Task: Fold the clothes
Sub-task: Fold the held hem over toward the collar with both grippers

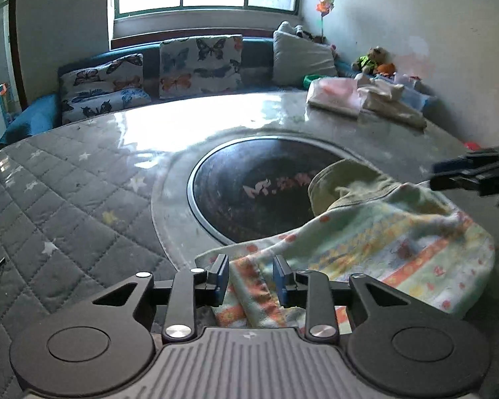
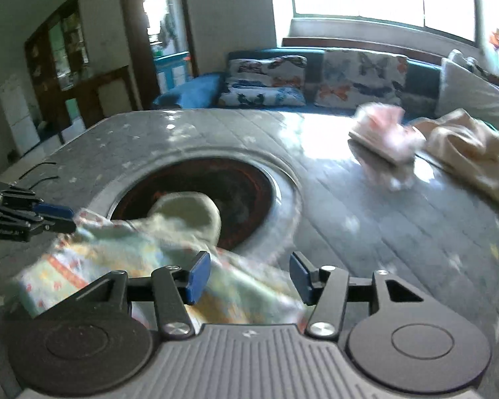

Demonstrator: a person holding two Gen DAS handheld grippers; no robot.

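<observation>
The pastel patterned garment [image 1: 366, 246] lies rumpled and only loosely doubled, its green hood flopped over the dark round inset [image 1: 249, 186], so squaring up is left. The left gripper [image 1: 251, 276], jaws partly apart, straddles a ridge of its near edge without pinching. The right gripper [image 2: 249, 274] gapes wide over cloth, holding nothing. Beyond, folded pink clothes [image 2: 382, 129] sit stacked.

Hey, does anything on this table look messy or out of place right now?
Yes: the patterned garment lies bunched, one end flopped over the round dark inset. The cream cloth at the far edge is also crumpled.
</observation>
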